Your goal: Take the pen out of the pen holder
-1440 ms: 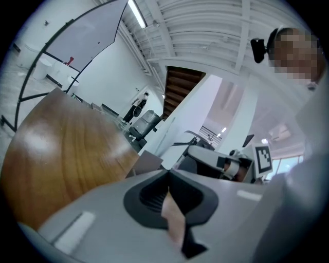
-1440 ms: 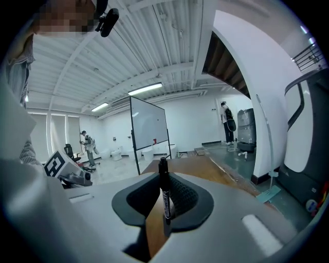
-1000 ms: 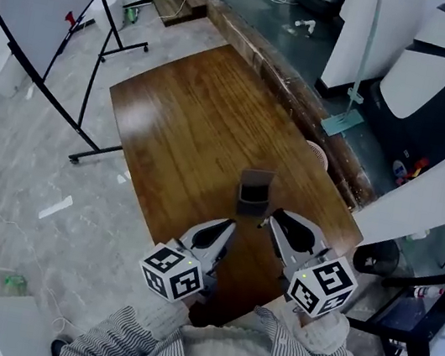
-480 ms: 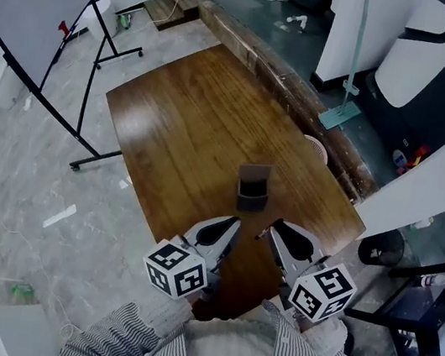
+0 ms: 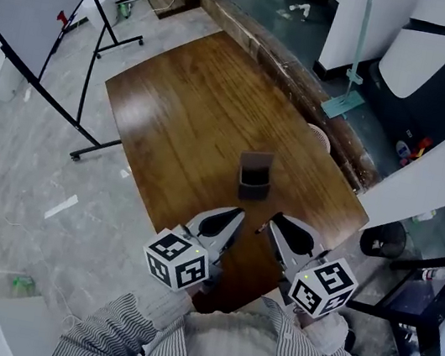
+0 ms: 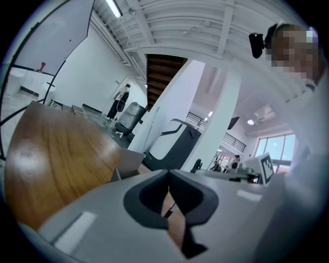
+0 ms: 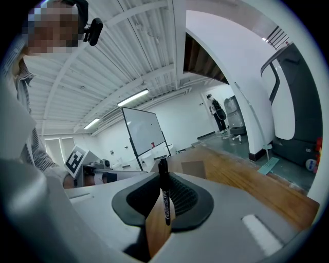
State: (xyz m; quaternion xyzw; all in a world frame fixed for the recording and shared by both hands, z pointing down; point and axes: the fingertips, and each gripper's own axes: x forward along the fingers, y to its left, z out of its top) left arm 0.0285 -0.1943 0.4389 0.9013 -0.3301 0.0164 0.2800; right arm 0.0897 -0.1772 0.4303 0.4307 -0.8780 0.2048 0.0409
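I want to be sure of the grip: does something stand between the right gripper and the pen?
Nothing visible does. The right gripper is already shut on the pen. The pen holder stands apart from it, ahead on the table.

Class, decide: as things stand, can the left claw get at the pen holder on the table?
Probably yes. The pen holder stands just ahead of the left claw on the bare table, with nothing between them. The right claw, gripping the pen, sits off to the side.

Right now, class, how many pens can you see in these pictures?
1. The pen stands upright, gripped in the right tongs. The pen holder on the table looks empty, though its dark inside may hide more.
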